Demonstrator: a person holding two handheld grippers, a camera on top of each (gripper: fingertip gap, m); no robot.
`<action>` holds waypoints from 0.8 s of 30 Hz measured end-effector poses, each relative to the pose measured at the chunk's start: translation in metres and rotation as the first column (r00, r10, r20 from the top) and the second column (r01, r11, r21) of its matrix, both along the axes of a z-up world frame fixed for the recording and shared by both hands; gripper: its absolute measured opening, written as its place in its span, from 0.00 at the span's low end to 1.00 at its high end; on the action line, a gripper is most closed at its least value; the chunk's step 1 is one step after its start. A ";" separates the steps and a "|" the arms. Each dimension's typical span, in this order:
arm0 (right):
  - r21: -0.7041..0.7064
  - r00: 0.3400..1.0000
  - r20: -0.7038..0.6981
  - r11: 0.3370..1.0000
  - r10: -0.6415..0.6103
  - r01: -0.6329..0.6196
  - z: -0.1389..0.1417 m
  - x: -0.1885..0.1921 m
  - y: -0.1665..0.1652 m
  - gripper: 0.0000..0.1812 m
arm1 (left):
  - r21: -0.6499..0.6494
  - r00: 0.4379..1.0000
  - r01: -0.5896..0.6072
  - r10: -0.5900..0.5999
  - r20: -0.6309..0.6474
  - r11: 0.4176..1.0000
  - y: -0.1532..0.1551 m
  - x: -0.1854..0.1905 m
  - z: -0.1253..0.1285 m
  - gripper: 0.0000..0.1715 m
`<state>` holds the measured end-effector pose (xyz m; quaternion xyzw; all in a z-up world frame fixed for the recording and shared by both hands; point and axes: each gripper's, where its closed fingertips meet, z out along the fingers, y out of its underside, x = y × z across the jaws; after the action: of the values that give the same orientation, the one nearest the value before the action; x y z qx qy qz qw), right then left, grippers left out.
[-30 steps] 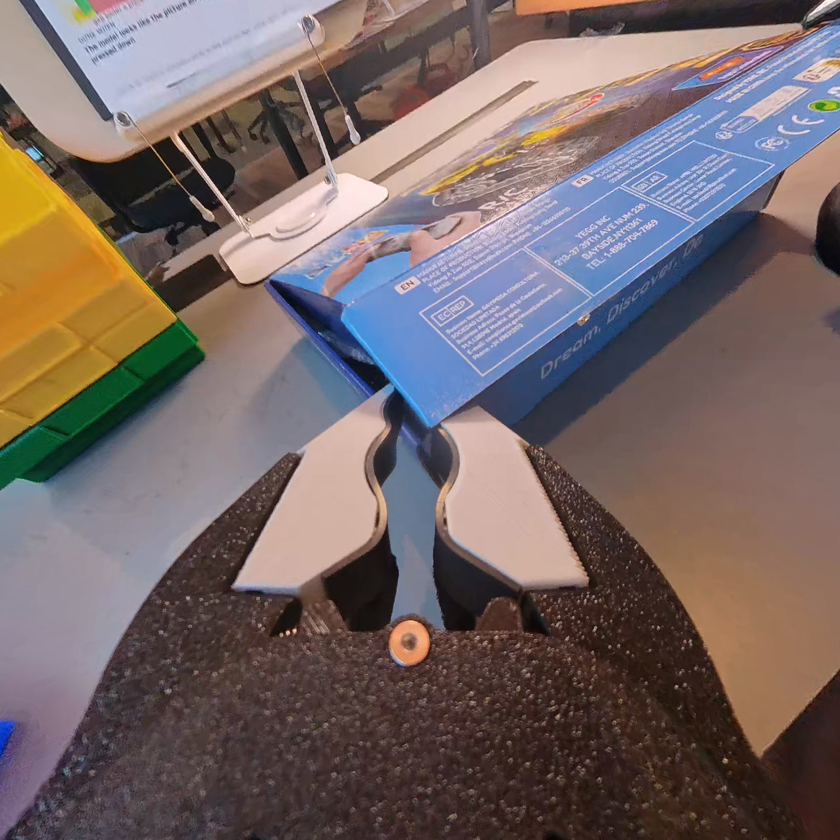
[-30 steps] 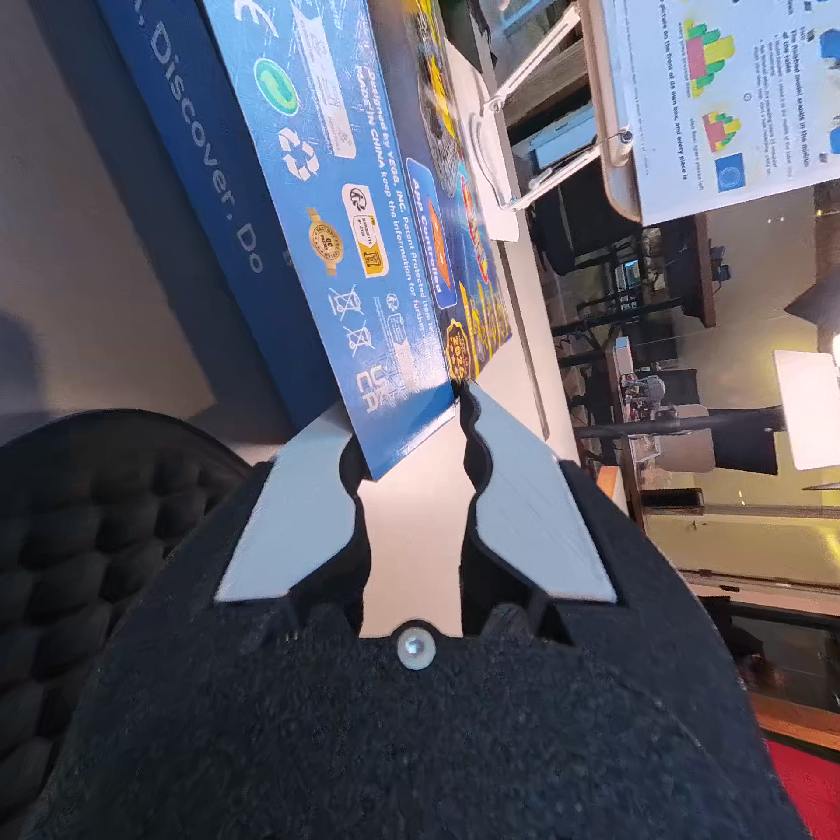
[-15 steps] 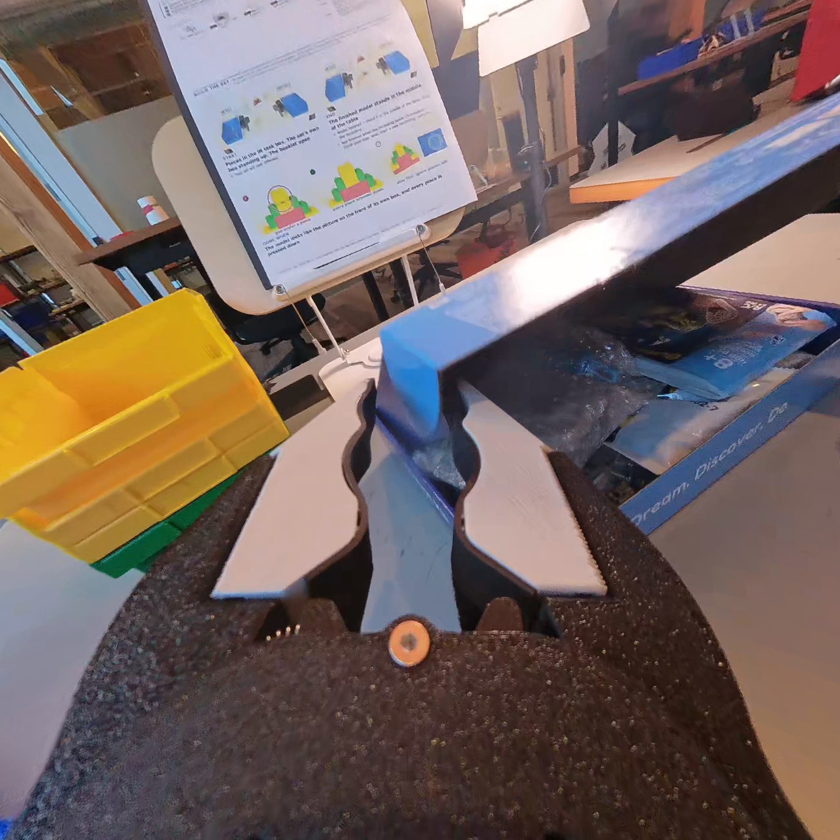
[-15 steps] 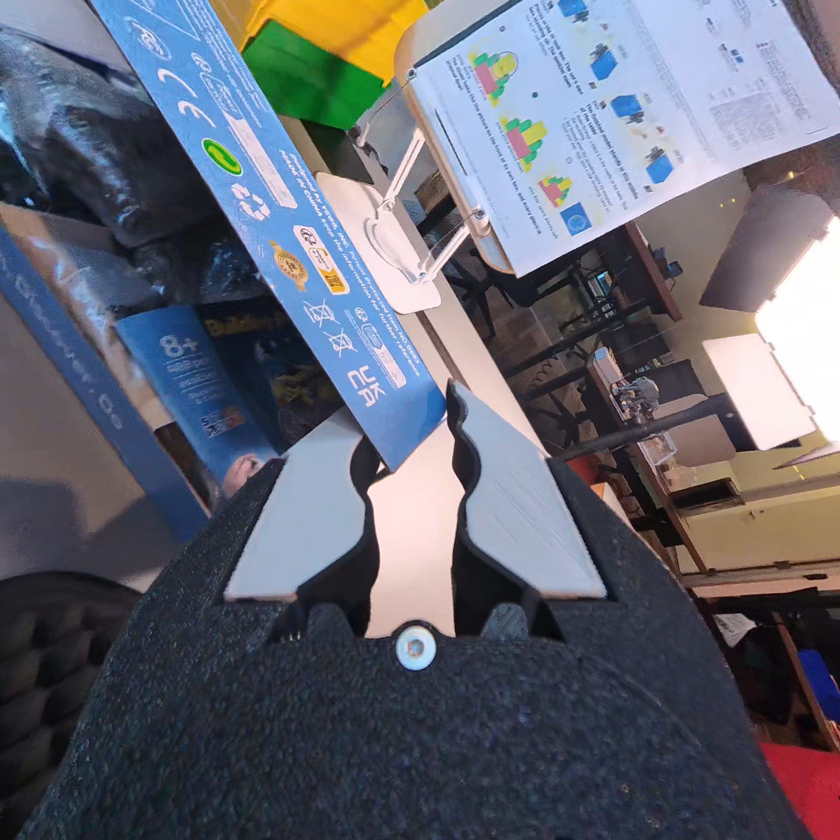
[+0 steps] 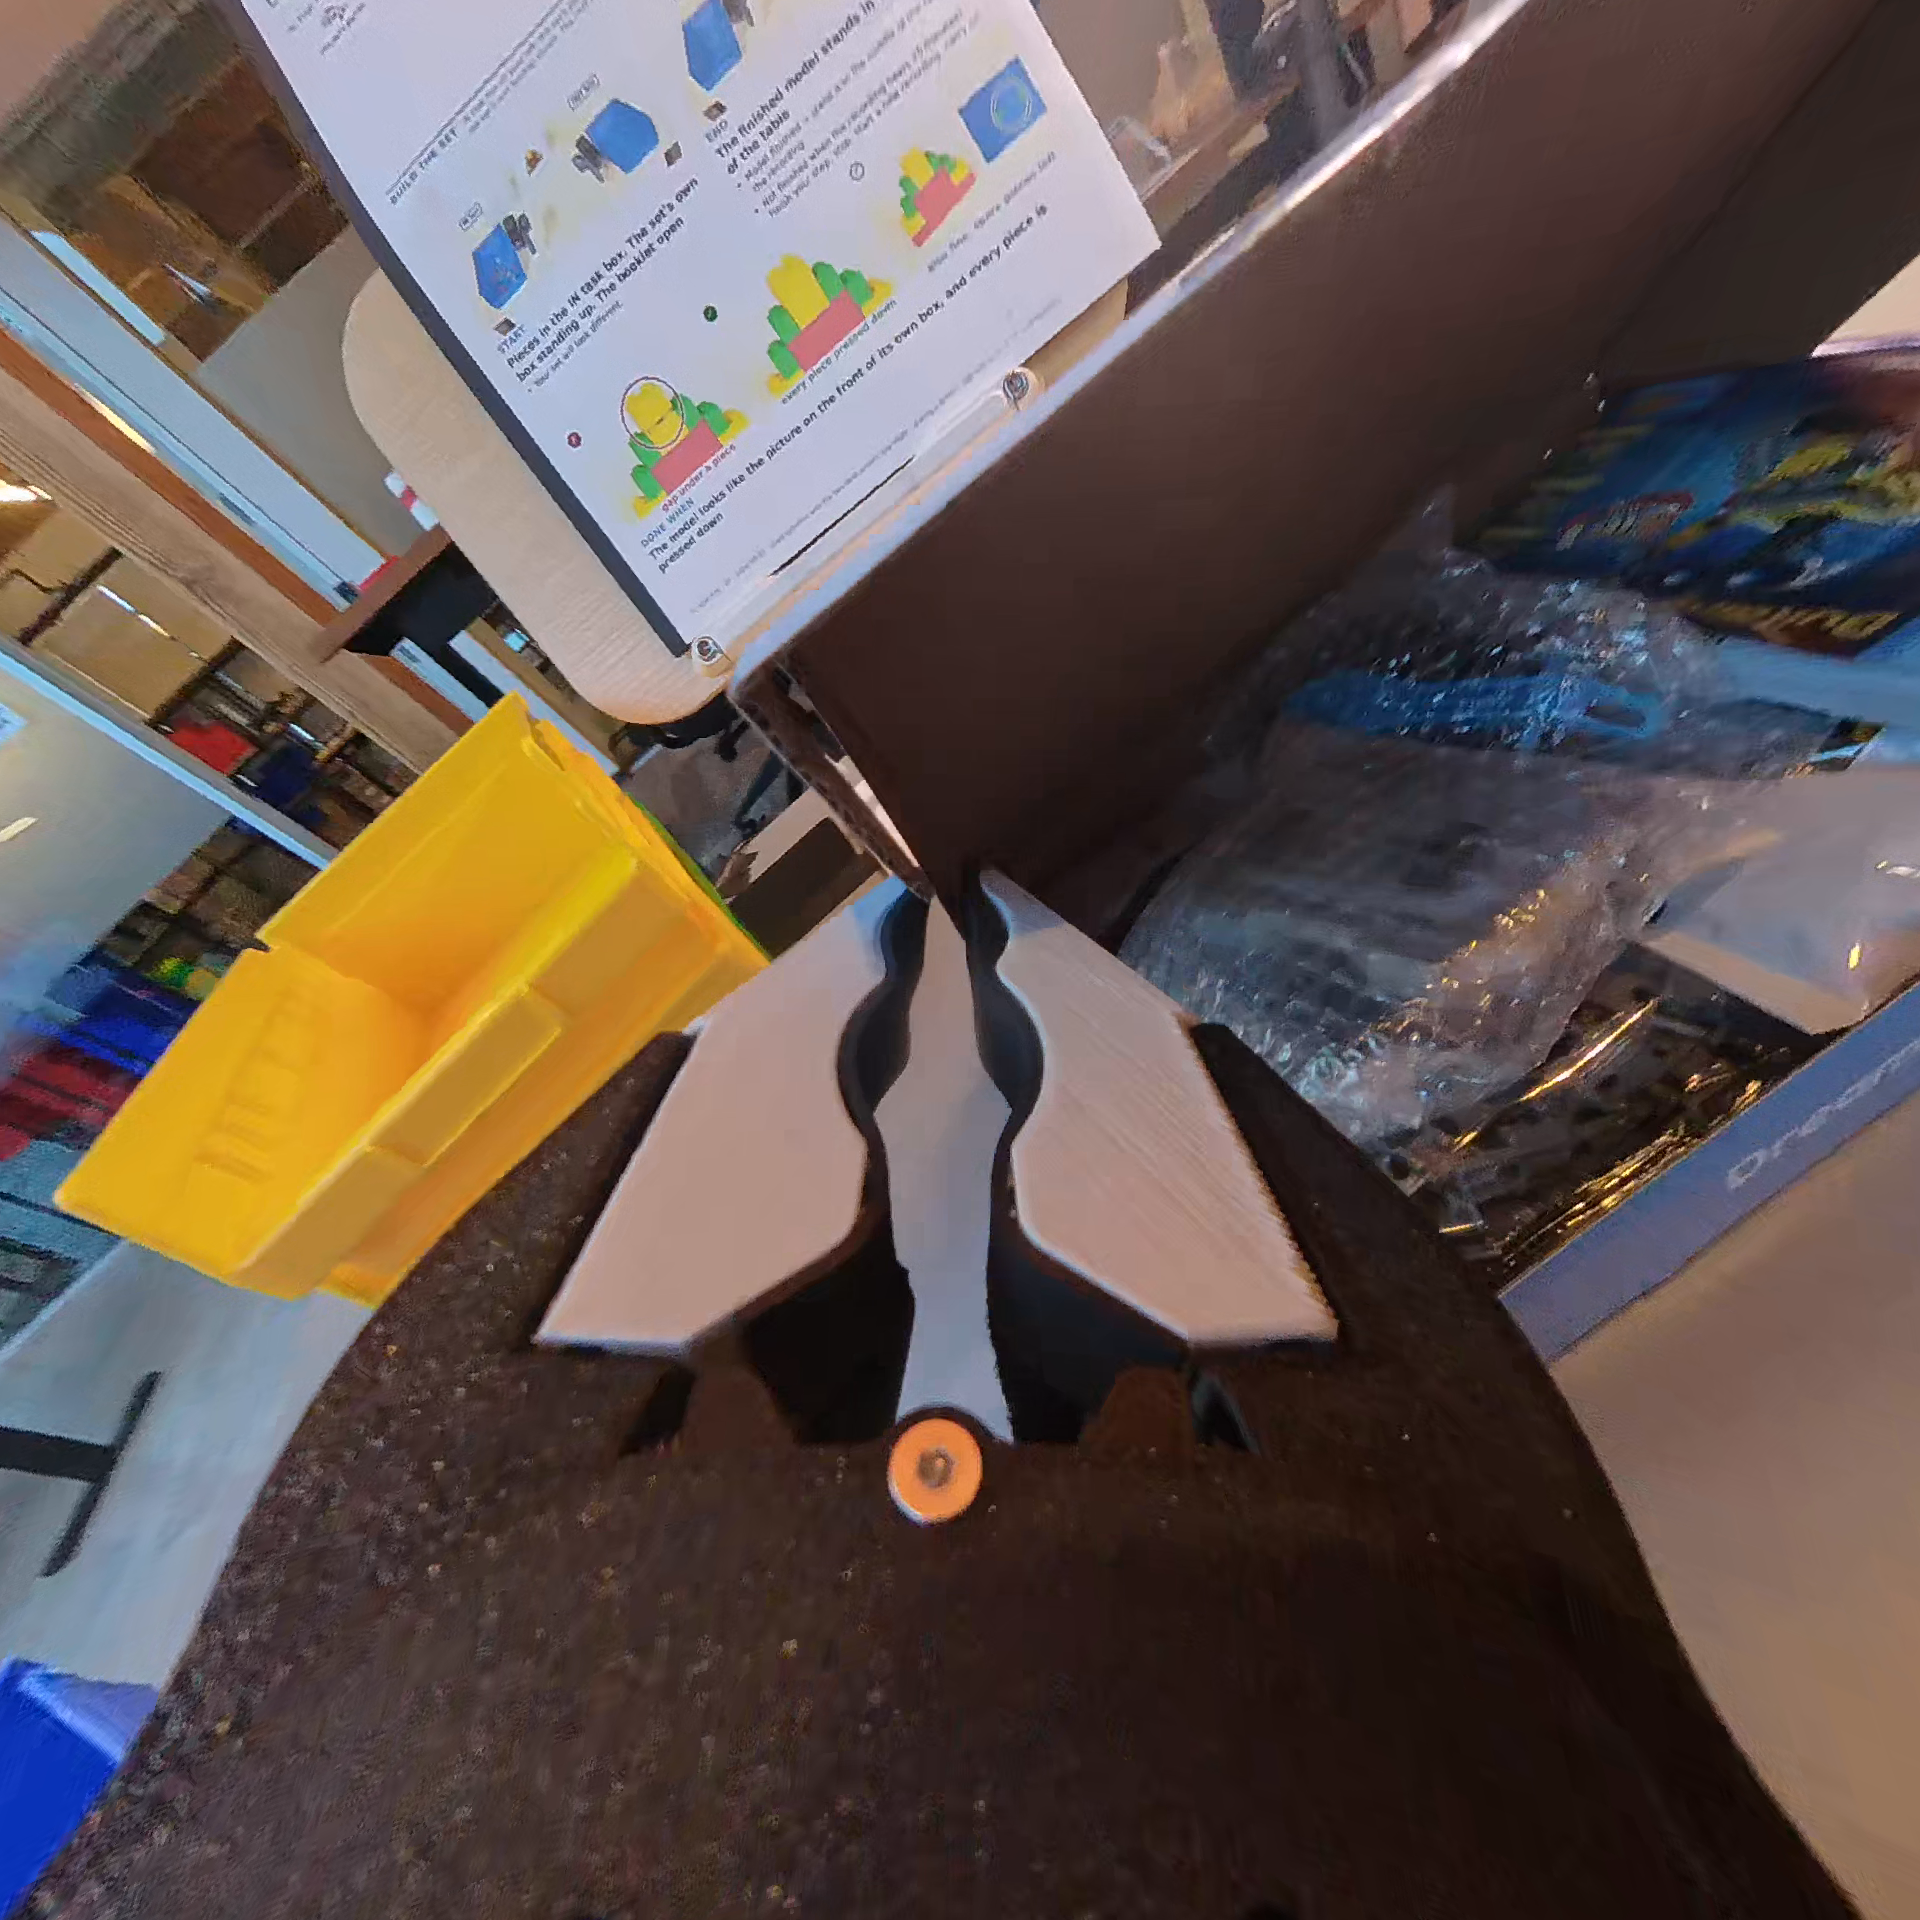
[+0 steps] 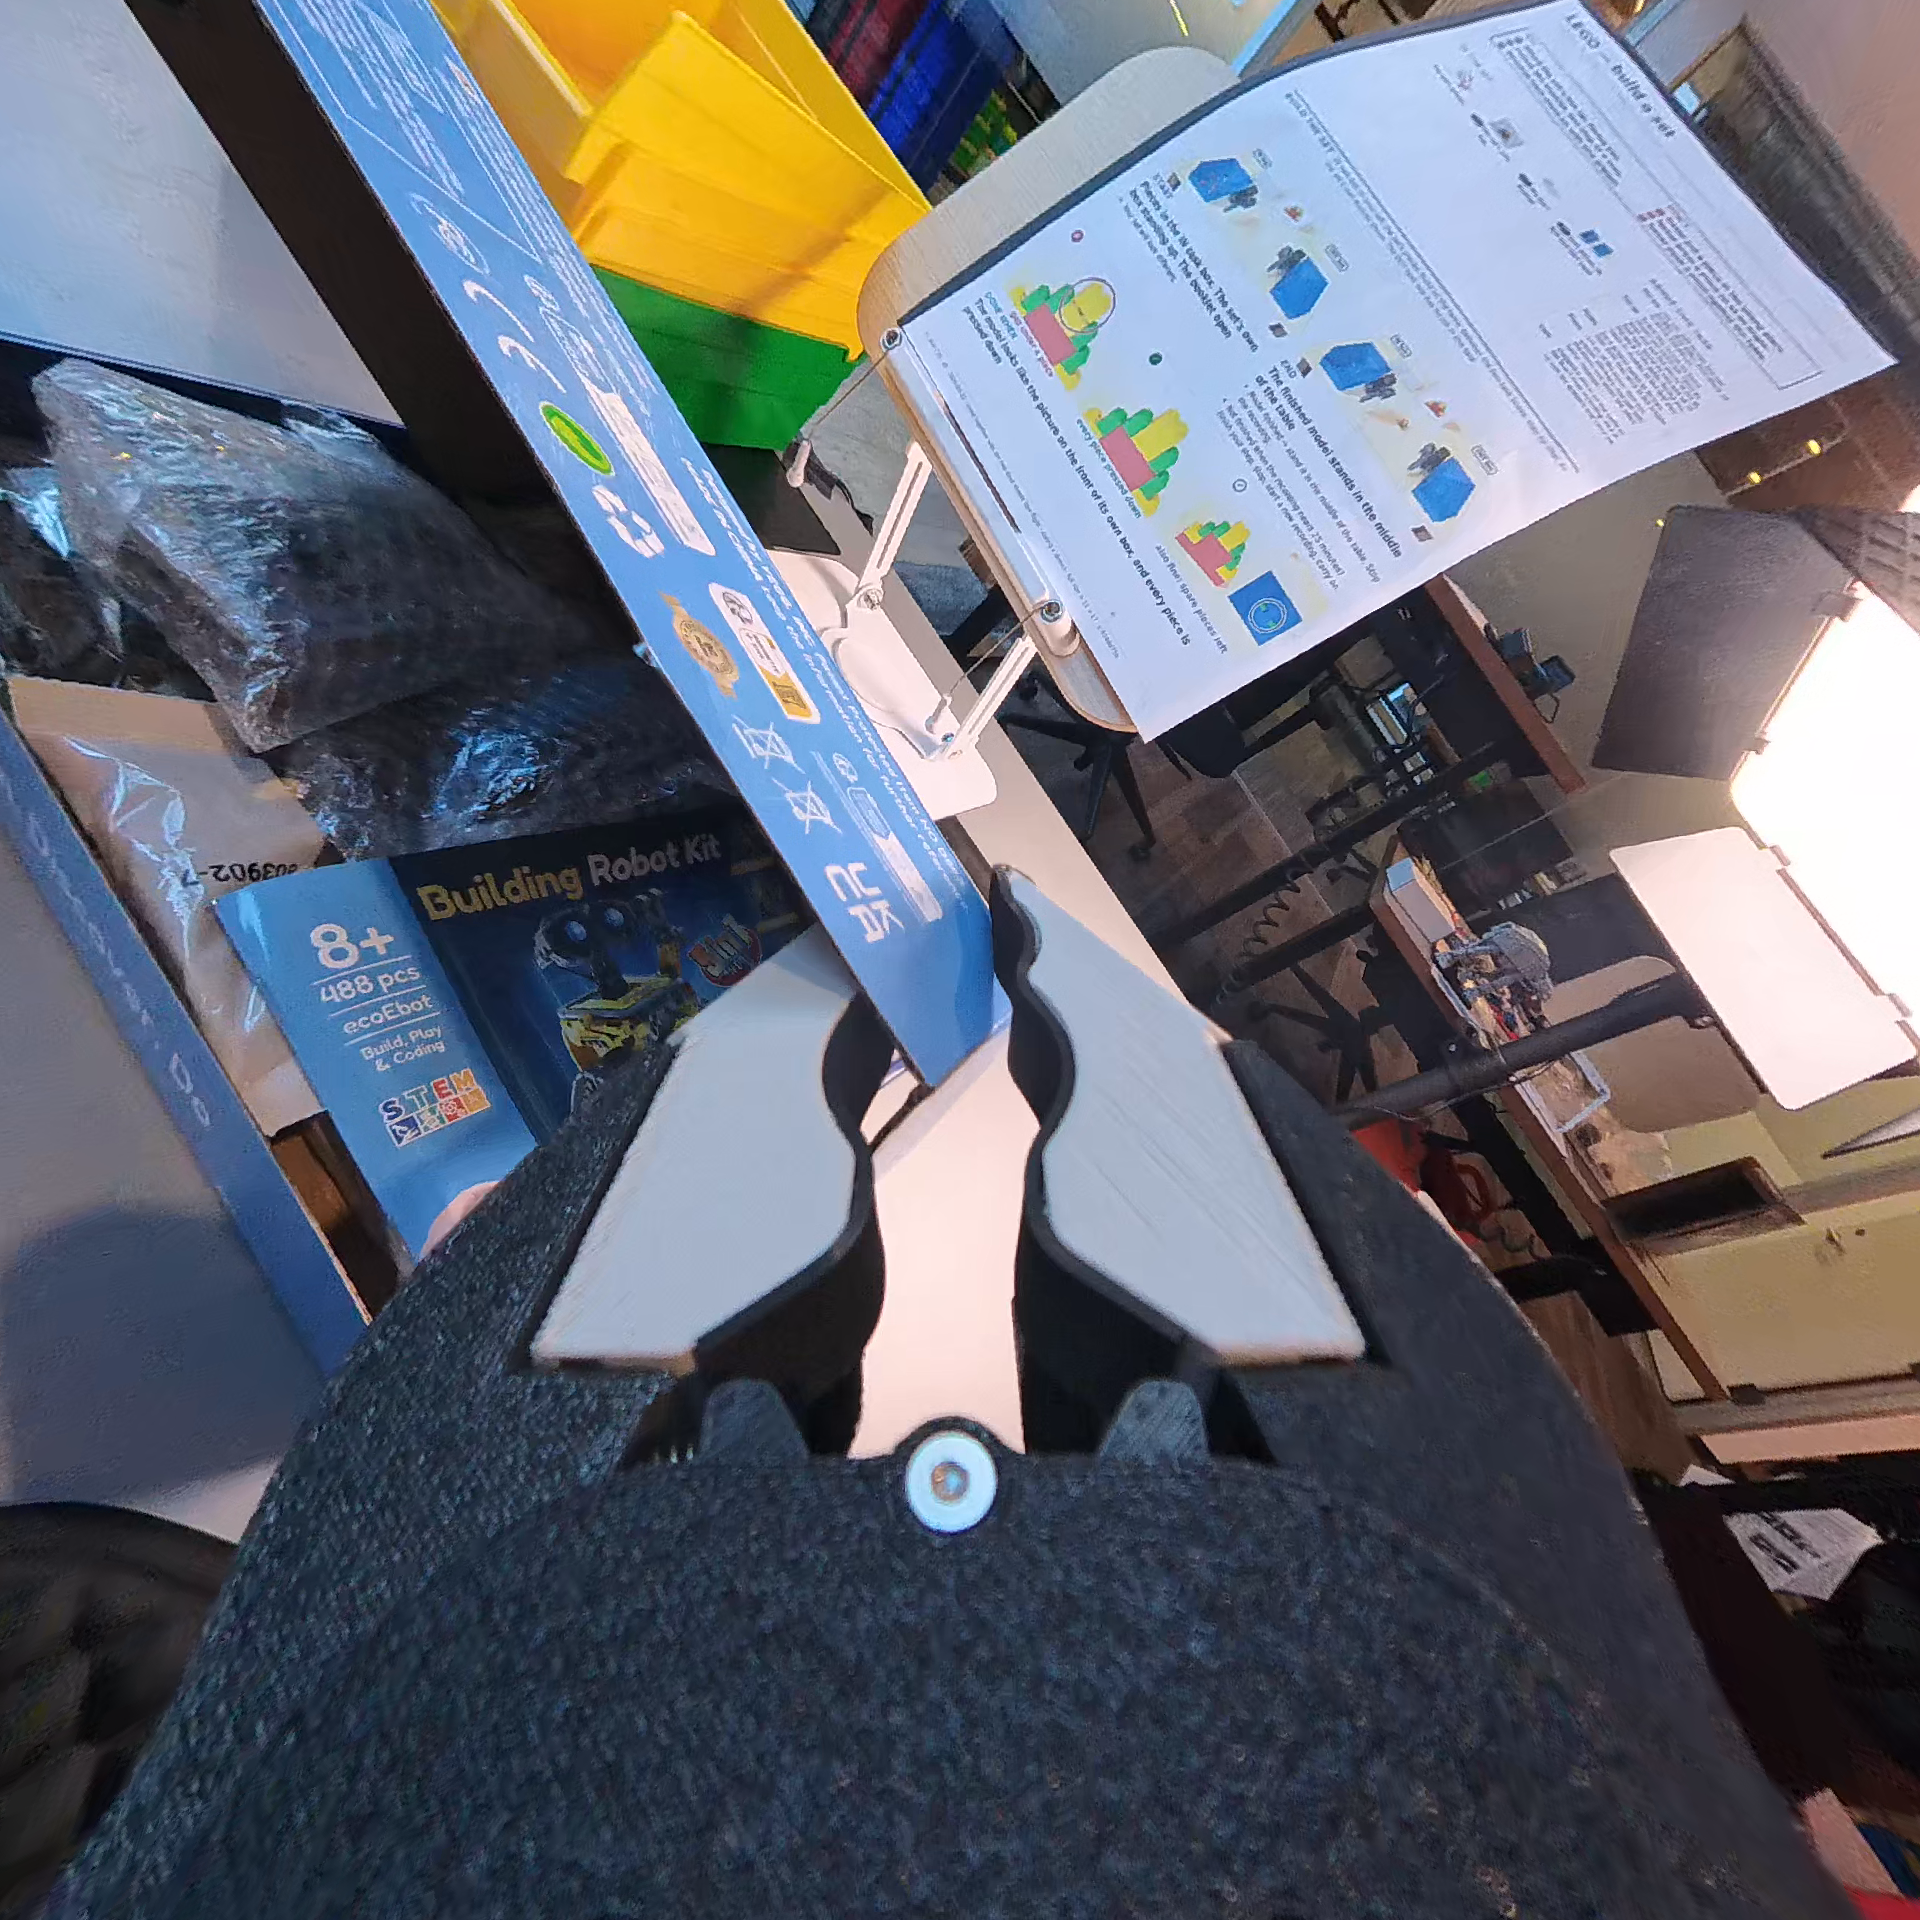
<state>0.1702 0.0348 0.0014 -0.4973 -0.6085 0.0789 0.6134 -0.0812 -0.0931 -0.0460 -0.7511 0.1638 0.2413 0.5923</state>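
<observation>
My left gripper is shut on one corner of a blue cardboard box lid, whose brown inner side faces me. My right gripper is shut on the lid's blue printed side flap at the other end. The lid is lifted and tilted above the open box base, also in the right wrist view. Inside lie clear plastic bags of dark parts and a blue booklet.
A yellow bin sits on a green bin left of the box. A printed sheet on a stand stands behind it. The grey table shows in front. A blue object lies at the near left. Tip to tip, the grippers are about 30 cm apart.
Both grippers have raised the lid from nearly closed to well above the box base. The bags and booklet inside have come into view.
</observation>
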 end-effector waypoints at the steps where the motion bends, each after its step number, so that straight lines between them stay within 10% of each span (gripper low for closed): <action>1: -0.003 1.000 -0.005 1.000 0.005 -0.005 0.000 0.000 -0.001 0.09 | -0.003 0.999 -0.007 0.006 -0.035 1.000 -0.001 -0.001 0.000 0.02; 12: -0.024 0.993 0.095 0.997 0.070 -0.068 -0.032 0.003 -0.021 0.11 | -0.039 0.984 0.043 -0.049 -0.170 0.998 -0.022 0.010 -0.054 0.02; 24: -0.012 0.983 0.134 0.992 0.123 -0.122 -0.006 -0.007 -0.051 0.23 | -0.135 0.917 0.064 -0.112 -0.383 0.989 -0.005 -0.001 -0.032 0.01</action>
<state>0.1634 -0.0158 -0.0042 -0.4644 -0.6777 0.0838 0.5639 -0.0824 -0.0980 -0.0779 -0.7143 0.3260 0.3484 0.5121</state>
